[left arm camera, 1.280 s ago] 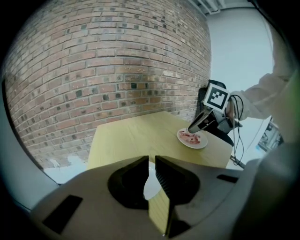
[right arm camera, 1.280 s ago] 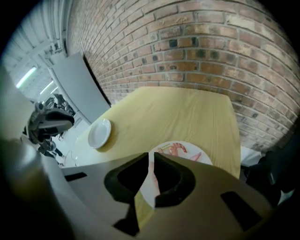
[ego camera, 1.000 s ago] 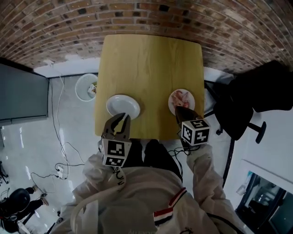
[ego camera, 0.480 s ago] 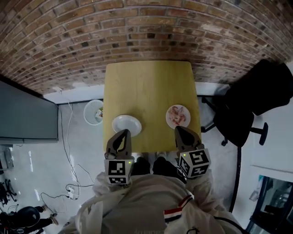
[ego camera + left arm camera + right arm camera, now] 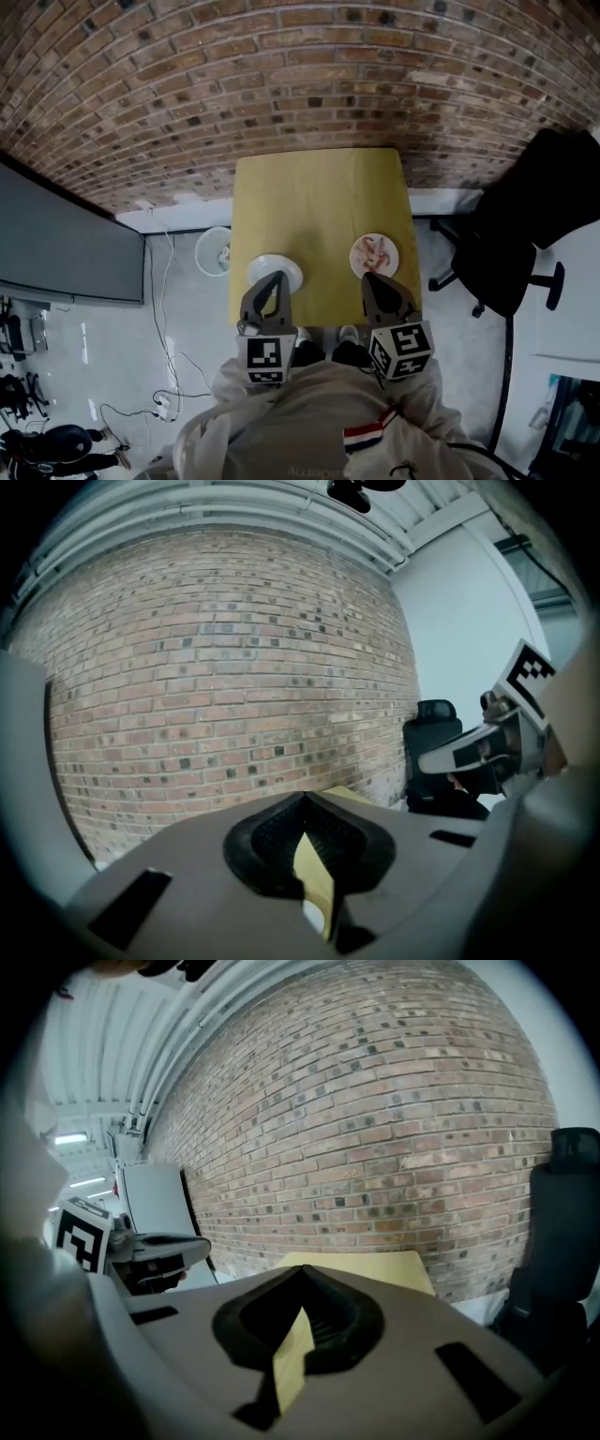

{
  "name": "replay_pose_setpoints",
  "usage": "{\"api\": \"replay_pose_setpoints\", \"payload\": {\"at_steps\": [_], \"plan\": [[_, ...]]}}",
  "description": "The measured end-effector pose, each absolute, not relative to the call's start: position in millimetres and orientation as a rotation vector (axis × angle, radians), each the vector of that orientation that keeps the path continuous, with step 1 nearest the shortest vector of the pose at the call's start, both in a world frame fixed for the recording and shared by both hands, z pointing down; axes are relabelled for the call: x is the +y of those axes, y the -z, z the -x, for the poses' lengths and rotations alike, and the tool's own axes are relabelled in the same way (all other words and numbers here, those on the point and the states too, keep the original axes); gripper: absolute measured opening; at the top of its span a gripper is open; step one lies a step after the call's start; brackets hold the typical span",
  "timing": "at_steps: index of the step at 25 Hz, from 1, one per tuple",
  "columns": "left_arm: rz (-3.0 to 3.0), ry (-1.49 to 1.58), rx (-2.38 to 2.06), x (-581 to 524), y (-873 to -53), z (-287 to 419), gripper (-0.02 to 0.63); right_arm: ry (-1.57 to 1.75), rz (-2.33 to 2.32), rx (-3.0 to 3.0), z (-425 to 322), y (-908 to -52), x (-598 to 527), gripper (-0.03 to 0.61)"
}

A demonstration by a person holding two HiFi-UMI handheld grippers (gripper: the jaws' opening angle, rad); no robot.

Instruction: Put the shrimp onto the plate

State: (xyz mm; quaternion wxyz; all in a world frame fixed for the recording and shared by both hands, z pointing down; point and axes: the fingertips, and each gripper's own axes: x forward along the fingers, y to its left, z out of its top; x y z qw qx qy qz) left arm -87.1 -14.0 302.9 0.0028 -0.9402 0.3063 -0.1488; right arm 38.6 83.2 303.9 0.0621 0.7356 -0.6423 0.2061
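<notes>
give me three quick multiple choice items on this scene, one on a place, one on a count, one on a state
1. Where do the shrimp lie?
A) on the right-hand plate
B) on the floor
C) on the black chair

2. How many plates stand on the yellow table?
A) one
B) two
C) four

3. How do the left gripper's jaws stand?
A) wide apart
B) closed on a shrimp
C) together, with nothing between them

Key:
1 A: the head view shows the pink shrimp on the right-hand plate.
2 B: there is only that plate and an empty white plate to its left.
3 C: the left gripper view shows the jaw tips meeting, with only table behind them.
</notes>
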Motion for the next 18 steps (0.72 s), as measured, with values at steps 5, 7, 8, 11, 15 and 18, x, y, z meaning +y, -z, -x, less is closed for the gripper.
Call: {"api": "replay_pose_setpoints", "payload": {"at_steps": [5,7,8,11,15,18], "plan": [[2.912,0.44,0.989,-16,-291,86,0.011,-0.616,-2.226,-1.959,-40,-297,82,0.023],[2.903,0.441,1.004,-20,-287,87,0.011,-0.606,-2.23,-1.962,-42,-292,79,0.023],[2.888,0.441,1.015,-21,-286,88,0.011,-0.604,-2.232,-1.964,-43,-291,78,0.023],[2.847,0.439,1.031,-20,-288,86,0.011,-0.601,-2.225,-1.979,-45,-294,78,0.023],[2.858,0.449,1.027,-23,-293,85,0.011,-0.606,-2.204,-1.998,-41,-298,70,0.023],[2.864,0.459,1.026,-26,-296,85,0.011,-0.612,-2.203,-2.002,-41,-300,66,0.023]]}}
